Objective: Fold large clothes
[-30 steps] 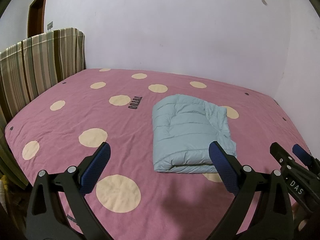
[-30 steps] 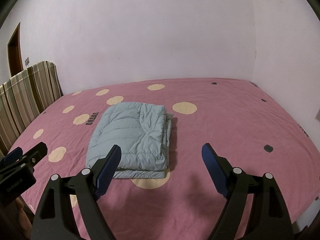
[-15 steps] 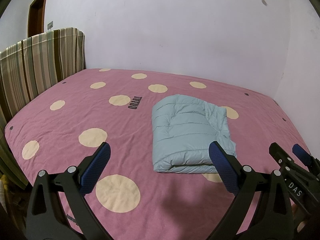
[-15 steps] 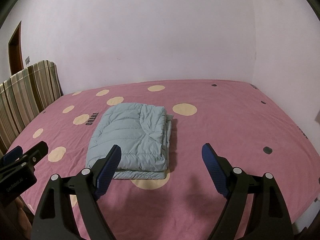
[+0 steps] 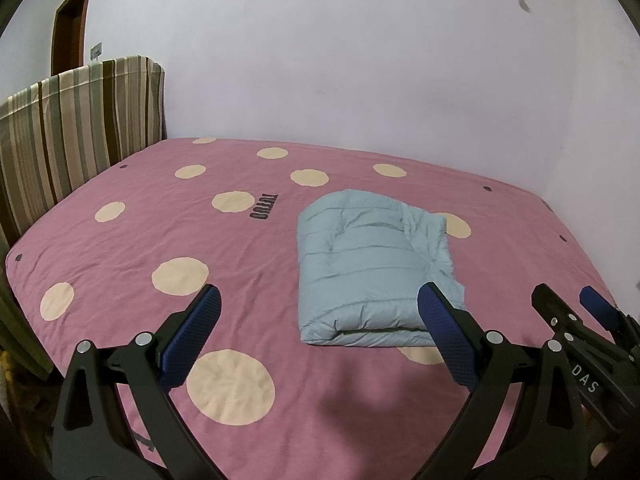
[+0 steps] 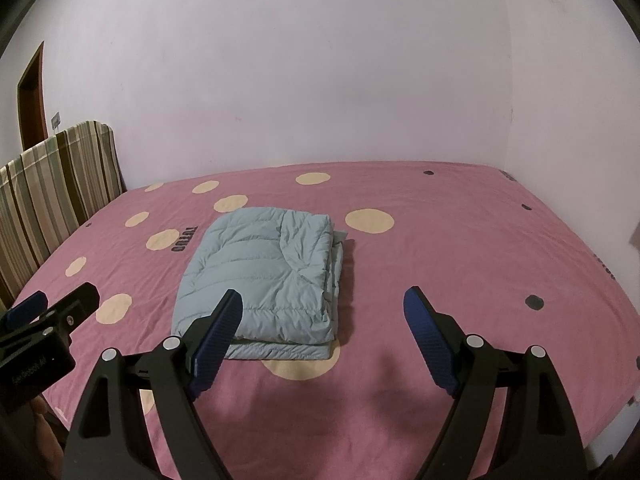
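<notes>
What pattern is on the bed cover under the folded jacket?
Pink with cream polka dots; the bed cover shows best in the left wrist view.

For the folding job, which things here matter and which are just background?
Job:
- light blue puffer jacket, folded on the bed
- left claw, open, empty
- right claw, open, empty

Background:
- pink spotted bedsheet
- striped headboard cover
- door
</notes>
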The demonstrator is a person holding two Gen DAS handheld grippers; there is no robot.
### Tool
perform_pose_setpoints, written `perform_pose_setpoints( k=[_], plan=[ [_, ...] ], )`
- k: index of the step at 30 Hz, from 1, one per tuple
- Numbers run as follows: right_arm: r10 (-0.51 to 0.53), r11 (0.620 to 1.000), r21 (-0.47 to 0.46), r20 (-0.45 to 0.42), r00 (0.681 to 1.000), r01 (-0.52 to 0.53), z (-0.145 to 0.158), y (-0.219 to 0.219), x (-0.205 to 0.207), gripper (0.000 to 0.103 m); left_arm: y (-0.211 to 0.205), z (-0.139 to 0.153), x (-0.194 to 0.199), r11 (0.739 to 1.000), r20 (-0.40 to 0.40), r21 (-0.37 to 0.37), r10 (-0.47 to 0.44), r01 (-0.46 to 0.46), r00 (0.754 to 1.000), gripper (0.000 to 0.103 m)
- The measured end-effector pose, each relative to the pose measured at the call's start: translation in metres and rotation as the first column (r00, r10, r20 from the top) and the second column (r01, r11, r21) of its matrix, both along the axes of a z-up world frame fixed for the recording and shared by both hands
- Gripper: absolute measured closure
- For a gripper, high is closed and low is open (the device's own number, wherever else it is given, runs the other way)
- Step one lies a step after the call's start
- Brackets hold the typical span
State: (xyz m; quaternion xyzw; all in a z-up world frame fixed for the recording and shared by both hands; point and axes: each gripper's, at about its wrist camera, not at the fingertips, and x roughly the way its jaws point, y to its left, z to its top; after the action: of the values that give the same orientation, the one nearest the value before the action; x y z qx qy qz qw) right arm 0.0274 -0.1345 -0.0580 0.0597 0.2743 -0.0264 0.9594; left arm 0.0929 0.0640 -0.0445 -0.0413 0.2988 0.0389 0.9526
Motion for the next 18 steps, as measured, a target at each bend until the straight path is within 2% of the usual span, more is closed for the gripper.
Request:
perform_pose_setpoints(
  k=[18],
  plan=[
    [0.002, 1.000, -0.001, 0.002, 1.000, -0.002, 0.0031, -0.0015, 0.0010, 0.021, -0.0009, 0.0006, 0.0027, 1.000, 0.015, -0.002, -0.012, 0.012, 1.000, 0.004]
  ],
)
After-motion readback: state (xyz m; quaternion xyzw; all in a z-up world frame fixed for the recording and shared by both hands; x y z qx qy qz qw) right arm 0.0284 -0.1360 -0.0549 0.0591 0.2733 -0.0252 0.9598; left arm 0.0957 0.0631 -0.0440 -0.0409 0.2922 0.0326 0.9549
